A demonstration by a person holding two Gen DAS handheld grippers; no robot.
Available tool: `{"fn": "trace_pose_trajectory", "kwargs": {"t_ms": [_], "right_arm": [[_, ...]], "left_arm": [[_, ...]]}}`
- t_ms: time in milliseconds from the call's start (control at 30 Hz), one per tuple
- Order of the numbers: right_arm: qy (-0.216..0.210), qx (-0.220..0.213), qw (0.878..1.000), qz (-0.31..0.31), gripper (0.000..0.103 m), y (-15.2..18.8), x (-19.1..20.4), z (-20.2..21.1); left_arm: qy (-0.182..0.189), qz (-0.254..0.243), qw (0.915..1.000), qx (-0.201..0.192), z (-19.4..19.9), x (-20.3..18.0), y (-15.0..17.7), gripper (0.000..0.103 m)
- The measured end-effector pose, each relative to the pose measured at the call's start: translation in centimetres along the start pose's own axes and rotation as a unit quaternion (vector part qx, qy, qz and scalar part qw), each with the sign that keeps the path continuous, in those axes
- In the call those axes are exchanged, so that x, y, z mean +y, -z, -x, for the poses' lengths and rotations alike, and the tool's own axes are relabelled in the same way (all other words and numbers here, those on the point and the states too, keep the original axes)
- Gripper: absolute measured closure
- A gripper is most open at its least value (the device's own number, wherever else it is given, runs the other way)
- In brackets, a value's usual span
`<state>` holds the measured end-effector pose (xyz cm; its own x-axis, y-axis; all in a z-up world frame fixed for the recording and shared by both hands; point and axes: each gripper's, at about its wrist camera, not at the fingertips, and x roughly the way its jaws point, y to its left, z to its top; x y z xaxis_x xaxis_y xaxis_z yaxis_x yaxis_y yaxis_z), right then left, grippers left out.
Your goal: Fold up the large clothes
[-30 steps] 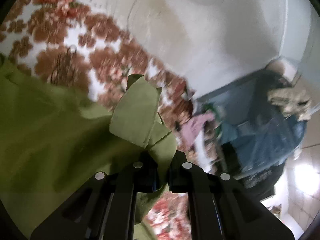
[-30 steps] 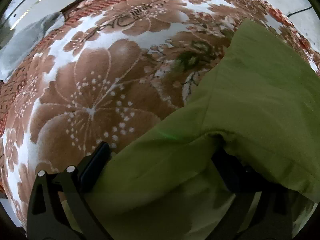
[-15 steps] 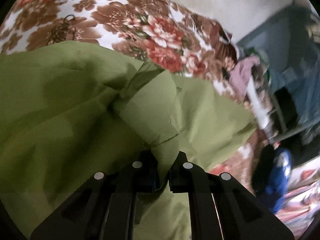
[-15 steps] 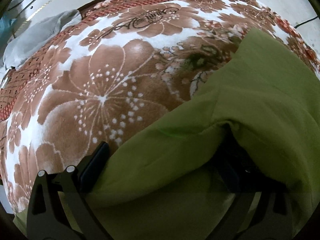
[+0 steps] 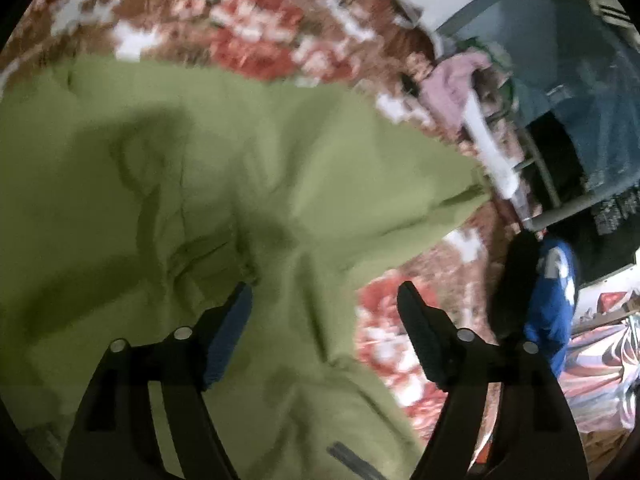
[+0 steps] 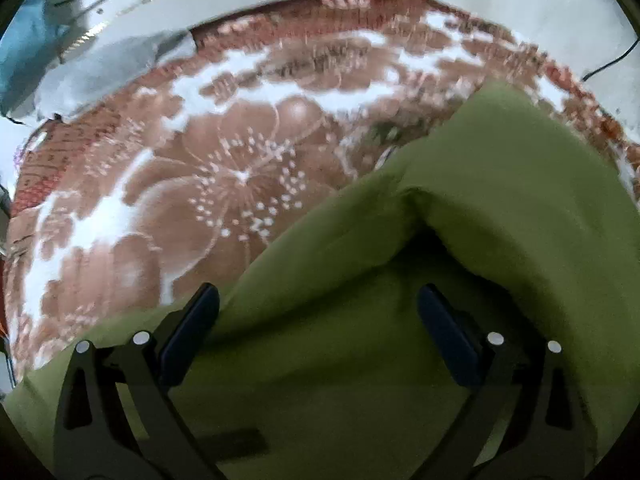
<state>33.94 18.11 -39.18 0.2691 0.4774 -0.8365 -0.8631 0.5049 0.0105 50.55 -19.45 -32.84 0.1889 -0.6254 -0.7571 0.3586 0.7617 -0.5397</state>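
A large olive-green garment (image 5: pixel 224 168) lies spread on a brown and white floral blanket (image 5: pixel 256 36). My left gripper (image 5: pixel 324 300) is open just above the cloth, holding nothing, with the cloth between and below its fingers. In the right wrist view the same green garment (image 6: pixel 500 200) lies folded over itself on the blanket (image 6: pixel 192 208). My right gripper (image 6: pixel 320 308) is open over the cloth, with its fingers apart and a raised fold just ahead of them.
A pink cloth (image 5: pixel 452 84) and a white bar (image 5: pixel 492 148) lie at the blanket's far edge, beside dark blue furniture (image 5: pixel 568 92). A blue object (image 5: pixel 552 296) is at the right. A grey cloth (image 6: pixel 120 56) lies at the blanket's far left corner.
My left gripper has opened and let go of the green cloth, which now lies flat. My right gripper has drawn back and up; its fingers, earlier under the fold, now show.
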Motion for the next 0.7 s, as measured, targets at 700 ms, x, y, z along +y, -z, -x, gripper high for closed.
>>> {"fn": "trace_pose_trajectory", "kwargs": {"t_ms": [700], "right_arm": [[0.179, 0.055, 0.964, -0.187, 0.005, 14.0, -26.0, 12.0]], "left_arm": [[-0.242, -0.005, 0.9625, -0.122, 24.2, 14.8, -1.2, 0.006]]}}
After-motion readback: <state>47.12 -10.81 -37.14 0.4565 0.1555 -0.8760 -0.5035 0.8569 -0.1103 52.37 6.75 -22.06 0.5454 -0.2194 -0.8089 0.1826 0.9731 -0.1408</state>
